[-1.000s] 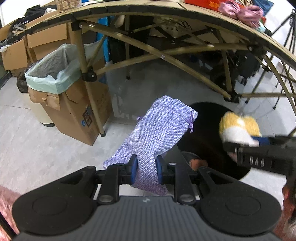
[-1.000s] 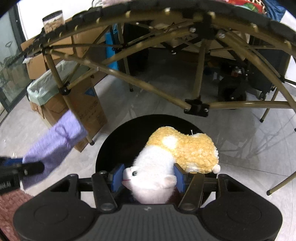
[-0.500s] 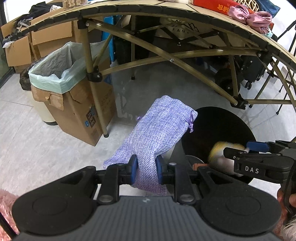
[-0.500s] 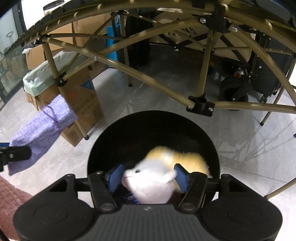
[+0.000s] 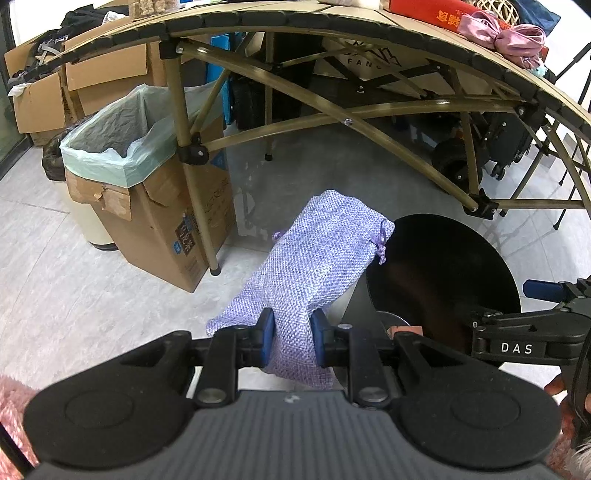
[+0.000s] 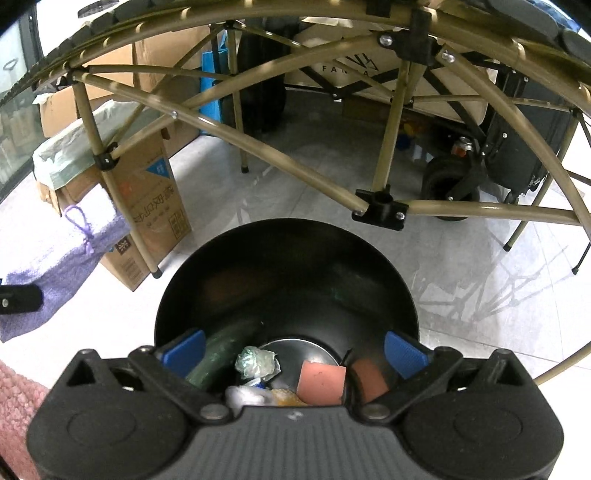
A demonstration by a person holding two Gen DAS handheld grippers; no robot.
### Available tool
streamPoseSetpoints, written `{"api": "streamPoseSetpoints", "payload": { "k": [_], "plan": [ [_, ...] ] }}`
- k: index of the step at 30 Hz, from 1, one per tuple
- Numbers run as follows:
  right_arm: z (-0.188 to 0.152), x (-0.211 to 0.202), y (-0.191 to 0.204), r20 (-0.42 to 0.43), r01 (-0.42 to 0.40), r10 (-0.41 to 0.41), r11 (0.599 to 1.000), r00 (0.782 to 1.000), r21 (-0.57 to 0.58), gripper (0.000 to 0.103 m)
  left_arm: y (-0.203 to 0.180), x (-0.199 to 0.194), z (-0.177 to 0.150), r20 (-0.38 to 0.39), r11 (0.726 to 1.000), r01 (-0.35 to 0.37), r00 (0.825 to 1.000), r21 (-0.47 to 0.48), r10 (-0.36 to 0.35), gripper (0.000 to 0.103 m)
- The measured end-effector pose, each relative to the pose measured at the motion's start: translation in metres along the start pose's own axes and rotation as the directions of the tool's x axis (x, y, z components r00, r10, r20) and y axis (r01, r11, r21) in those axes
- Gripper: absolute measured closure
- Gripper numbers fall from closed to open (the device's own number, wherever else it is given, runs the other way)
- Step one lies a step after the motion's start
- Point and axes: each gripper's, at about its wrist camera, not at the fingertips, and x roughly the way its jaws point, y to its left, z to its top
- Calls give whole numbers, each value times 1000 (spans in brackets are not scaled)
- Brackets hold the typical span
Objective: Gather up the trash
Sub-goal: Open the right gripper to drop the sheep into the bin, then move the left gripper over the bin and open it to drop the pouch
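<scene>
Lined box: a cardboard box (image 5: 155,236) fitted with a pale green bag stands on the floor, ahead and well to the left of the left jaws, beside a table leg.
Left gripper: the left gripper (image 5: 291,341) points down at a slant, its blue pads pressed together on a lilac woven pouch (image 5: 317,258).
Pouch: it is pinched near its lower end; the rest sticks up and forward past the jaws, its drawstring end tilted right, close over the bin's left rim.
Folding table: a tan slatted table (image 5: 332,22) on crossed tan struts arches over everything ahead of both grippers.
Bin: a round black trash bin (image 6: 288,280) sits open on the grey floor, just right of the left jaws and straight under the right jaws.
Right gripper: the right gripper (image 6: 293,349) hangs over the bin's mouth, its blue pads spread wide and opening, with nothing between them.
Trash in bin: below the right jaws lie a crumpled clear wrapper (image 6: 256,365), a pink block (image 6: 321,382), a green curved piece and something white and yellow, partly hidden by the gripper body.
</scene>
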Motion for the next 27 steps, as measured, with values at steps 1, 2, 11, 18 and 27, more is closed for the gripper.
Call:
{"api": "streamPoseSetpoints", "payload": {
  "k": [1, 2, 11, 18, 27],
  "plan": [
    [0, -1, 0, 1, 0, 0, 1000, 1000, -2, 0, 0, 0, 0, 1, 1000, 1, 1000, 2, -1, 81],
    [0, -1, 0, 3, 0, 0, 1000, 1000, -3, 0, -1, 0, 0, 3, 1000, 2, 1000, 4, -2, 81],
    [-4, -4, -7, -4, 24, -24, 1000, 1000, 18, 0, -6, -2, 1, 14, 1000, 14, 1000, 21, -14, 81],
    [-8, -11, -19, 7, 44, -45, 998, 999, 50, 0, -18, -4, 2, 26, 998, 23, 999, 55, -24, 81],
    [-12, -27, -36, 33, 74, -77, 993, 996, 92, 0, -41, -5, 5, 43, 994, 36, 998, 100, -40, 81]
  ]
}}
